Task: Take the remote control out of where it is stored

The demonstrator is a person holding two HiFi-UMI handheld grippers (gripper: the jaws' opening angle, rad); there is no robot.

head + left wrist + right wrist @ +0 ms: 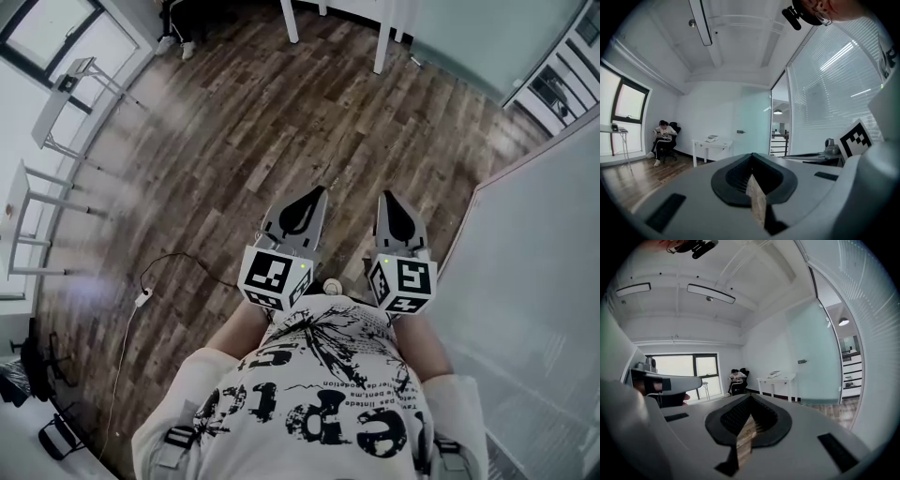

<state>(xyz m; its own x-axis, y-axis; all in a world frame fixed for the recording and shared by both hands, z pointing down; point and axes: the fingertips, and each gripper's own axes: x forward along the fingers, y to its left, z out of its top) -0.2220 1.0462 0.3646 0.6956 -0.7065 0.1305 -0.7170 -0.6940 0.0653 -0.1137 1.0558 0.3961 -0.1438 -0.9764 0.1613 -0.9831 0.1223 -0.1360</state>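
Grippers: 2, held side by side ahead of 1 white printed shirt (319, 394), both aimed close to level above the wood floor (234, 141). Marker cubes (274, 277): 2, with 1 riding on each. On the left gripper (302, 208), jaws clenched fully together on nothing, just a thin sliver of floor visible between them. On the right gripper (398, 217), the same: jaws pressed together, nothing grasped, only a narrow slit left. None of the 3 views showing the remote control, so its place not to be told. Ahead, against the far wall, 1 white table (711, 142) with 1 small pale object on top, too small to name. Near the window (682, 371), 1 seated person (737, 377) in a dark chair, well apart from that table. Overhead in the right gripper view, 2 long light strips (711, 293). To the right of both grippers, 1 glass wall (534, 281). On the floor left of the left gripper, 1 thin cable (141, 292) ending in a small white plug. Along the left edge of the head view, 2 white folding tables (66, 94), well apart from the grippers
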